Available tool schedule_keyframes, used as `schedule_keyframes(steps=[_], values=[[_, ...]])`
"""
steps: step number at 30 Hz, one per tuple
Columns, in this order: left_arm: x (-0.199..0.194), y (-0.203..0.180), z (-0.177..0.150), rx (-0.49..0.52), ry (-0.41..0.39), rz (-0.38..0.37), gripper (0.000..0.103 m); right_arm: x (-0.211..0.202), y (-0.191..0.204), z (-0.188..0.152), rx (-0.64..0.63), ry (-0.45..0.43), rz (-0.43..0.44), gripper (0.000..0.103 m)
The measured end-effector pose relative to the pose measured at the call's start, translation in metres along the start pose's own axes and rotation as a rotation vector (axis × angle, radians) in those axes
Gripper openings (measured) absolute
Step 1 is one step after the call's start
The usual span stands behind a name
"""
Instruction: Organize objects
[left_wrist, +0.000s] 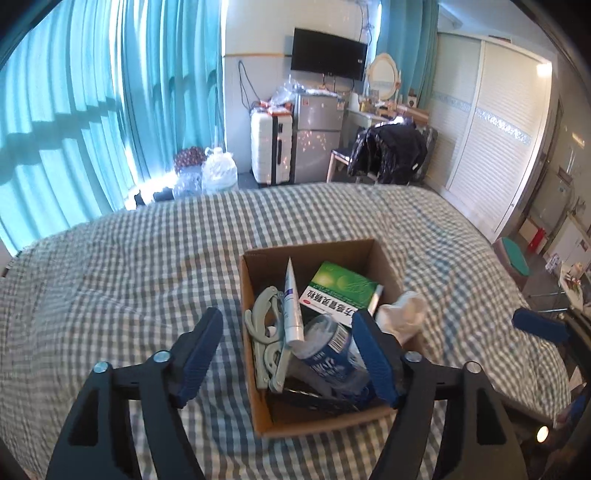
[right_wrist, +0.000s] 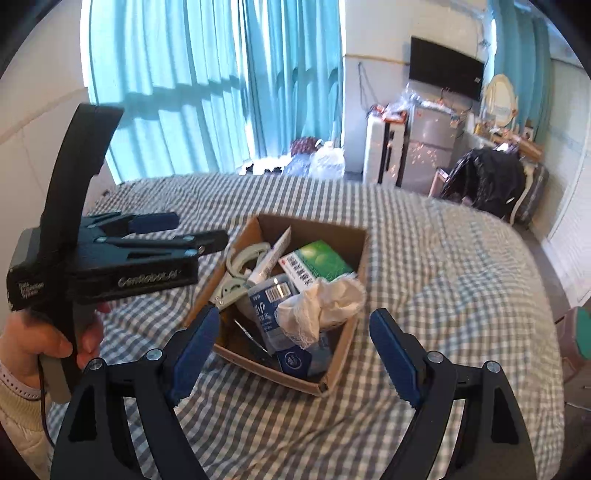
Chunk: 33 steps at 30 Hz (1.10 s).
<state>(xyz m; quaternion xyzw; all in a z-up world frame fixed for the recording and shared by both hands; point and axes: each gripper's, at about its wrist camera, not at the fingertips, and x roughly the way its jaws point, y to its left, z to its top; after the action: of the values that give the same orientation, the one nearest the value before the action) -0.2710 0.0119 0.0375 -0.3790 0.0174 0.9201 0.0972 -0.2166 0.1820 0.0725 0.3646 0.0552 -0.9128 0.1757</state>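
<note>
An open cardboard box sits on the checked bed. It holds a green and white medicine box, a white tube, a grey clip tool, a blue packet and a white cloth. My left gripper is open and empty above the box's near side; it also shows in the right wrist view. My right gripper is open and empty above the box's near corner.
The grey-checked bed cover spreads around the box. Teal curtains, a white suitcase, a small fridge, a chair with a black jacket and a wardrobe stand beyond the bed.
</note>
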Motion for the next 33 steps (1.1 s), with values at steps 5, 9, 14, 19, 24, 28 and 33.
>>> schedule_keyframes(steps=[5, 9, 14, 19, 24, 28, 33], values=[[-0.062, -0.007, 0.002, 0.01, -0.072, 0.033, 0.092, -0.054, 0.005, 0.008, 0.0, -0.077, -0.041, 0.084], [-0.108, -0.004, 0.001, -0.015, -0.146, 0.038, 0.103, -0.099, 0.006, 0.009, 0.014, -0.143, -0.066, 0.087], [-0.158, -0.003, -0.009, -0.015, -0.219, 0.055, 0.103, -0.136, 0.009, 0.006, 0.025, -0.204, -0.088, 0.092], [-0.186, -0.001, -0.029, -0.053, -0.259, 0.099, 0.103, -0.16, 0.015, -0.005, 0.022, -0.263, -0.131, 0.093], [-0.191, -0.002, -0.053, -0.102, -0.3, 0.135, 0.103, -0.162, 0.023, -0.026, 0.012, -0.312, -0.202, 0.093], [-0.184, -0.007, -0.081, -0.1, -0.35, 0.158, 0.103, -0.152, 0.024, -0.048, 0.022, -0.349, -0.222, 0.093], [-0.165, 0.001, -0.124, -0.144, -0.402, 0.15, 0.103, -0.124, 0.015, -0.086, 0.075, -0.363, -0.196, 0.093]])
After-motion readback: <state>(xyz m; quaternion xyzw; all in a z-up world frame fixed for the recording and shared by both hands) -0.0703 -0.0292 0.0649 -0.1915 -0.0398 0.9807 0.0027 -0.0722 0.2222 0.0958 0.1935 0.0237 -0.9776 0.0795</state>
